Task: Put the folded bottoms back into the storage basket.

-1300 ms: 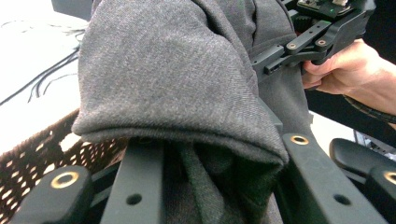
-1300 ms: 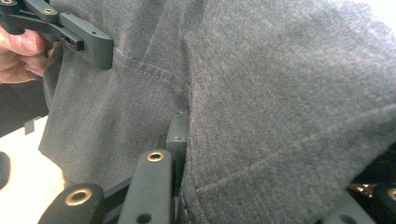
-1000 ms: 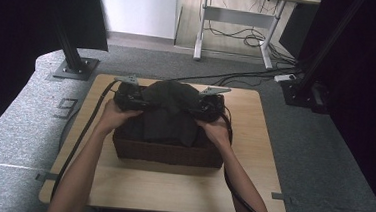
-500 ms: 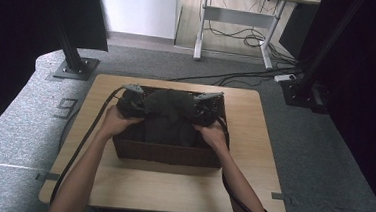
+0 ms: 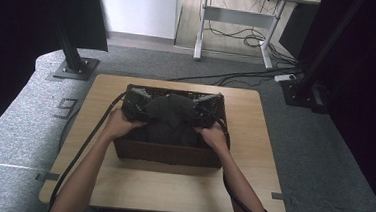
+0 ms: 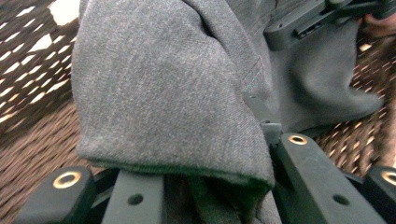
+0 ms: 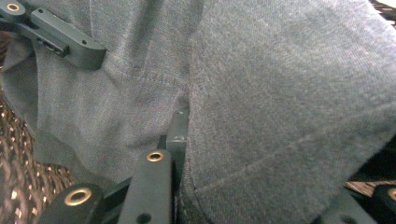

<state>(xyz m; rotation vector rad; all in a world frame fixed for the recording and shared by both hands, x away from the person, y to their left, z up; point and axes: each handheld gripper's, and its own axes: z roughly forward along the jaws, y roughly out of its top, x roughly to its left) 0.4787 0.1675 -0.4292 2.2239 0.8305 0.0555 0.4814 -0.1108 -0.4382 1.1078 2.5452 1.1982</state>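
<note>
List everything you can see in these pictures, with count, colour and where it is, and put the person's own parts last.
grey garment: one, dark grey, folded, in the basket, held by both grippers
wicker basket: one, dark brown, middle of the table
table: one, light wood, on grey carpet
desk: one, white legs, behind, cables under it
stand bases: two, black, at the table's far corners
left gripper: one, black, shut on the garment
right gripper: one, black, shut on the garment
forearms: two, from the bottom edge

Left tongs (image 5: 137, 101) clamped, right tongs (image 5: 207, 106) (likewise)
</note>
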